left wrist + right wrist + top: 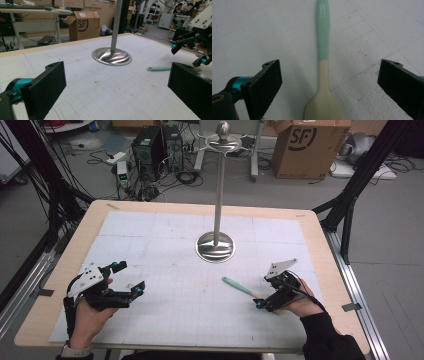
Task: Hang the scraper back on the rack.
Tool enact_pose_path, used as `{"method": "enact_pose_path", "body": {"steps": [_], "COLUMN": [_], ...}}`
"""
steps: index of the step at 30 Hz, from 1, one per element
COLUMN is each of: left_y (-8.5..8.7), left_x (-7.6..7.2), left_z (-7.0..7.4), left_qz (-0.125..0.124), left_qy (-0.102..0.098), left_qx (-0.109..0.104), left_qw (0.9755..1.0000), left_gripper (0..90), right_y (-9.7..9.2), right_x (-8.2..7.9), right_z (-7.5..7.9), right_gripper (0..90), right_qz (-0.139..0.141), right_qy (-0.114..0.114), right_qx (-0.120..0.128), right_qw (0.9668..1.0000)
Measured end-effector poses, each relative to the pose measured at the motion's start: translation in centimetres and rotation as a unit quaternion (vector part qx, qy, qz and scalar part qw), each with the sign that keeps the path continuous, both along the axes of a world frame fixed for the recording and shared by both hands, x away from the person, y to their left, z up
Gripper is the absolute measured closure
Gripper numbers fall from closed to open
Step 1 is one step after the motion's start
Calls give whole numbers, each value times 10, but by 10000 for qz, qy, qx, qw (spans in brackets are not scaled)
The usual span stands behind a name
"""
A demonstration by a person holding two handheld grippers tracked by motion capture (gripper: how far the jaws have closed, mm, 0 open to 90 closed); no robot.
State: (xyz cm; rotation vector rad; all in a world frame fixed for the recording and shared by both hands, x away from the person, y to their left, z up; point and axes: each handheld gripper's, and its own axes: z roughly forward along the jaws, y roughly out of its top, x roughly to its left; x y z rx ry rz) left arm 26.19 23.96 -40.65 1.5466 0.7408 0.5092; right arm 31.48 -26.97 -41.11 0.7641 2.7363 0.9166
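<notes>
Cables, computer towers and a cardboard box (pixel 310 145) crowd the floor behind a wooden table (pixel 320 227) covered by a white gridded mat (pixel 165 245). Near the mat's far middle stands a steel stand (pixel 216 245), a tall pole rising from a round dished base.

On the near right of the mat lies a spatula (pixel 239 285) with a mint-green handle and a cream blade. It lies flat, its handle tip pointing toward the stand and its blade end toward the person's right hand.

That right hand (pixel 300 304) comes in from the bottom right, its dark sleeve low over the table edge, the wrist bent so that the right gripper (pixel 260 302) points left and slightly away, along the spatula. In the right gripper view the jaws stand wide apart on either side of the blade end (pixel 323 105), well clear of it, with nothing clamped.

At the near left, the left hand (pixel 85 317), a watch on its wrist, rests low on the mat. It holds the left gripper (pixel 129 277) aimed toward the mat's middle. Its jaws gape wide too and hold nothing; the left gripper view looks between them across bare mat to the stand and the spatula (pixel 160 68).
</notes>
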Motion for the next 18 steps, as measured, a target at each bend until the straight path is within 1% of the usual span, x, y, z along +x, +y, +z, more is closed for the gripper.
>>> {"method": "enact_pose_path", "body": {"steps": [1,2,3,5,6,7,8,9,10,11,12,13,14,16,17,18], "left_y": [0,0,0,0,0,0,0,0,-1,-1,-1,-1,-1,-1,-1,-1], "left_x": [0,0,0,0,0,0,0,0,0,0,0,0,0,0,0,0], "left_z": [0,0,0,1,1,1,0,0,0,0,0,0,0,0,0,0], "left_qz": [-12,-16,-33,-55,-42,-53,-41,-41,-40,-40,-42,-43,-45,-46,-40,-36], "left_qy": [1,2,12,16,7,11,28,42,46,46,45,45,44,45,52,50], "left_qx": [12,-2,-42,-66,-70,-55,-47,-27,-13,-13,-10,-9,-17,-30,-34,-27], "left_qw": [10000,10000,10000,10000,10000,10000,10000,10000,10000,10000,10000,10000,10000,10000,10000,10000], "left_gripper": [22,22,22,22,22,22,22,22,22,22,22,22,22,22,22,22], "right_y": [3,4,4,6,7,10,10,11,13,14,14,15,15,17,18,18], "right_x": [4,5,5,8,10,11,11,12,12,12,12,12,12,11,11,11], "right_z": [0,0,0,0,0,-1,-1,-1,-1,-2,-2,-2,-2,-2,-2,-2], "right_gripper": [69,86,86,147,150,188,188,206,242,266,266,336,336,412,474,474], "right_qz": [46,30,30,55,80,63,63,102,98,114,114,138,138,160,215,215], "right_qy": [54,100,100,125,129,162,162,121,182,167,167,232,232,313,400,400], "right_qx": [-112,-184,-184,-310,-344,-478,-478,-587,-618,-639,-639,-703,-703,-763,-837,-837], "right_qw": [9999,9998,9998,9994,9993,9987,9987,9981,9979,9977,9977,9972,9972,9965,9955,9955]}}
